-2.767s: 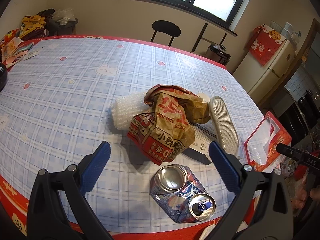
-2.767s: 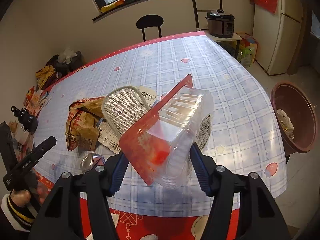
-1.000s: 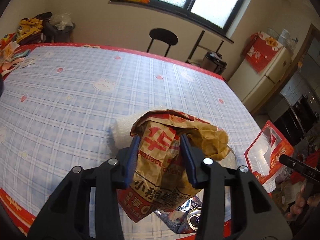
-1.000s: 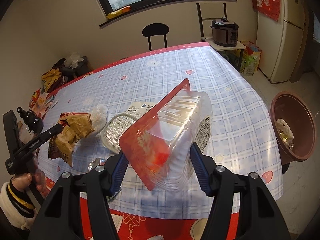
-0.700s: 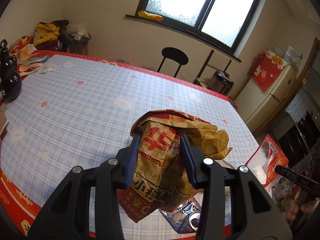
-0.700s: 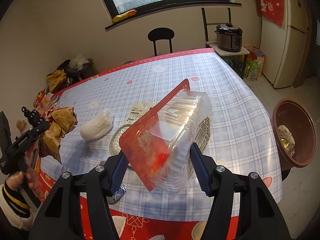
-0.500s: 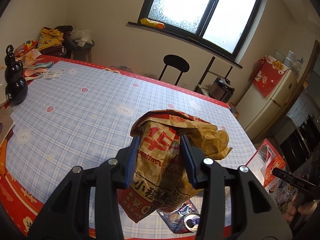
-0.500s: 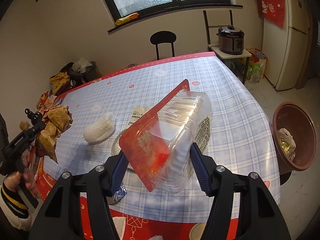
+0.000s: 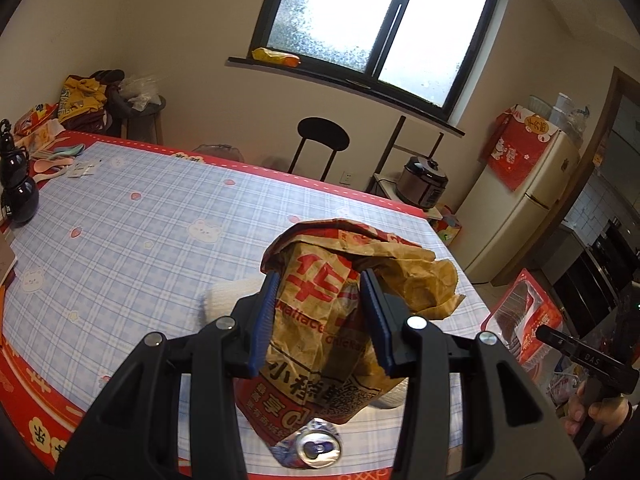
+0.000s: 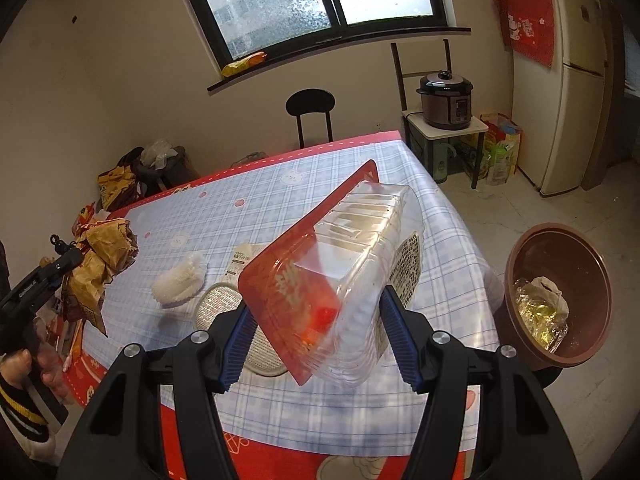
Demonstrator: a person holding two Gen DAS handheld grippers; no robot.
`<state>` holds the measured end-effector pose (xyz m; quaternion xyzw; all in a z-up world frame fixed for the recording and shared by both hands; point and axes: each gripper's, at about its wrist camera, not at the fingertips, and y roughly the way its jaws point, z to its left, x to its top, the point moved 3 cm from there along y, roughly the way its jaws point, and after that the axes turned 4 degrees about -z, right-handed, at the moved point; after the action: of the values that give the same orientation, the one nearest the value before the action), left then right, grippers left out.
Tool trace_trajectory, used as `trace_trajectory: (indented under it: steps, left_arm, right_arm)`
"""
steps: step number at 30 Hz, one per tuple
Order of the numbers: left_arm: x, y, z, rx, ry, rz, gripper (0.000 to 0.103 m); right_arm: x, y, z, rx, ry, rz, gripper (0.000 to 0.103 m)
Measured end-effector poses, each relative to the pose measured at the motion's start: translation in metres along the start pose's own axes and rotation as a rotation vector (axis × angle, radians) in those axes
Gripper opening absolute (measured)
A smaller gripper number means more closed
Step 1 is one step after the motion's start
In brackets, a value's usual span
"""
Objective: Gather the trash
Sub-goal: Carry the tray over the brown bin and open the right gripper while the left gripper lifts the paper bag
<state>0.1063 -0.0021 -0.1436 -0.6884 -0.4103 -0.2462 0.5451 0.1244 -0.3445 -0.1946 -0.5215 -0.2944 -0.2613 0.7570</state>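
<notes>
**Bag and tray held above the table**

A crumpled paper bag [image 9: 328, 320] is clamped between the blue pads of the left gripper [image 9: 326, 312] and held clear of the table [image 9: 120, 240]. A crushed can [image 9: 316, 446] is seen on the cloth just under the bag, and a white wad [image 9: 224, 300] lies behind the left finger. A clear plastic tray [image 10: 340, 280] with a red lid is pinched by the right gripper [image 10: 316, 332], tilted, above the table's near edge. On the cloth under the tray a mesh lid [image 10: 224, 300] and a label sheet [image 10: 242, 258] are seen. A brown bin [image 10: 560, 296] stands on the floor right of the table, with wrappers inside.
</notes>
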Motion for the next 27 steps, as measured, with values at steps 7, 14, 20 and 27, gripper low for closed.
trace_trajectory:
  steps: [7, 14, 20, 27]
  left_arm:
    - [-0.002, 0.009, -0.054, -0.029, 0.036, -0.004, 0.044]
    - [-0.01, 0.027, -0.106, -0.068, 0.054, 0.013, 0.044]
    - [-0.023, 0.043, -0.147, -0.1, 0.07, 0.04, 0.044]
    - [-0.037, 0.049, -0.177, -0.112, 0.09, 0.061, 0.044]
  right_arm:
    - [0.012, -0.022, -0.064, -0.061, 0.032, -0.052, 0.06]
    - [0.026, -0.044, -0.151, -0.205, 0.041, -0.095, 0.06]
    - [0.038, -0.049, -0.225, -0.315, 0.041, -0.086, 0.06]
    - [0.05, -0.037, -0.274, -0.372, 0.025, -0.051, 0.063]
